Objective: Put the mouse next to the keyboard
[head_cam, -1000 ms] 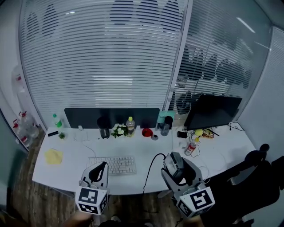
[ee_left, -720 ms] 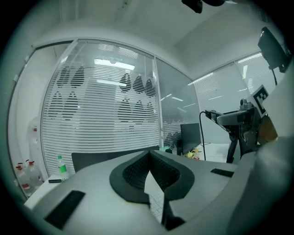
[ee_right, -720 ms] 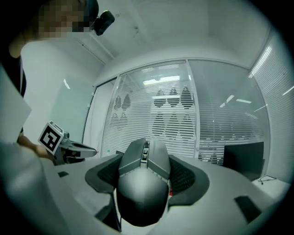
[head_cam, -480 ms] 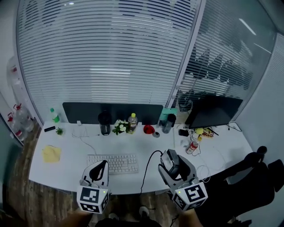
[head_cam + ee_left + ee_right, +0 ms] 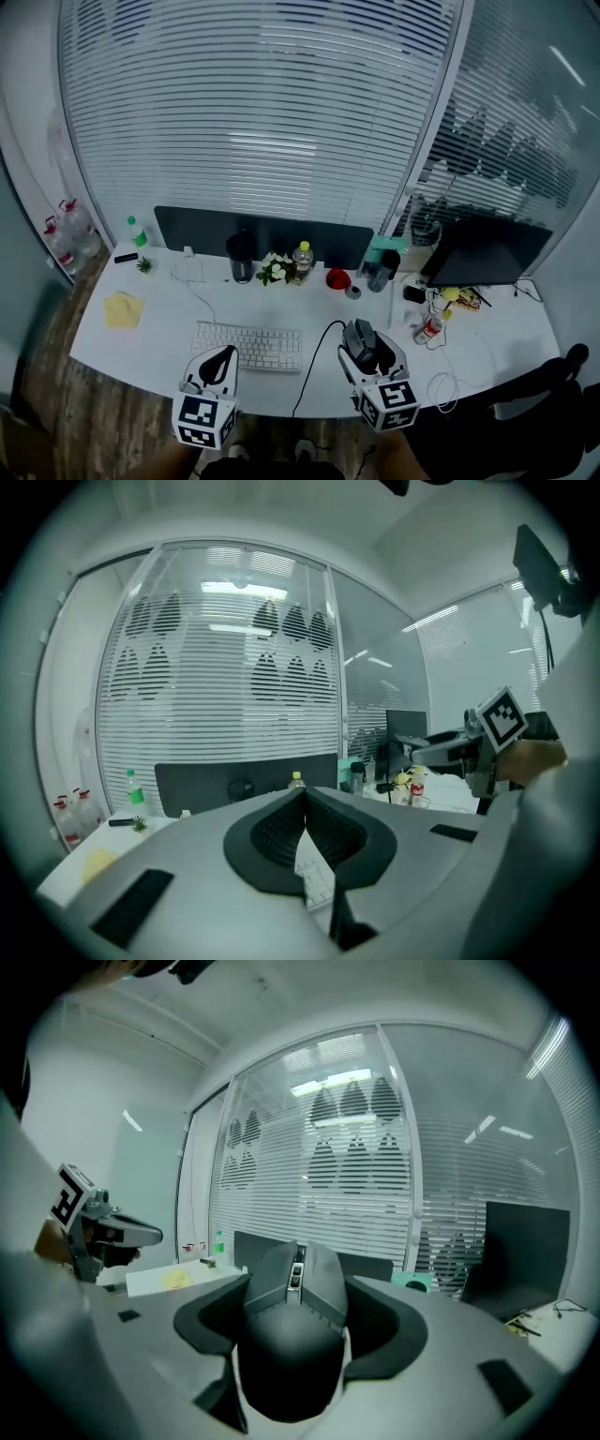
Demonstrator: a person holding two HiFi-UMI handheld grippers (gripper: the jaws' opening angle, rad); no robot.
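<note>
A white keyboard (image 5: 248,345) lies on the white desk (image 5: 159,333) near its front edge. My right gripper (image 5: 364,351) hovers just right of the keyboard, shut on a black mouse (image 5: 359,337) whose black cable (image 5: 312,367) hangs off the desk front. In the right gripper view the mouse (image 5: 289,1340) fills the space between the jaws of my right gripper (image 5: 300,1309). My left gripper (image 5: 218,365) hangs over the keyboard's front edge, shut and empty. In the left gripper view the pads of the left gripper (image 5: 302,803) meet, with the keyboard (image 5: 315,880) below them.
Along the back of the desk stand a dark screen (image 5: 267,239), a black cup (image 5: 240,258), flowers (image 5: 275,269), a bottle (image 5: 302,261) and a red object (image 5: 337,278). A yellow cloth (image 5: 124,309) lies left. A second monitor (image 5: 492,253) and clutter sit right.
The right gripper has come down and left with the mouse, closer to the keyboard's right end. The left gripper has sunk a little. The head view has swung to the left.
</note>
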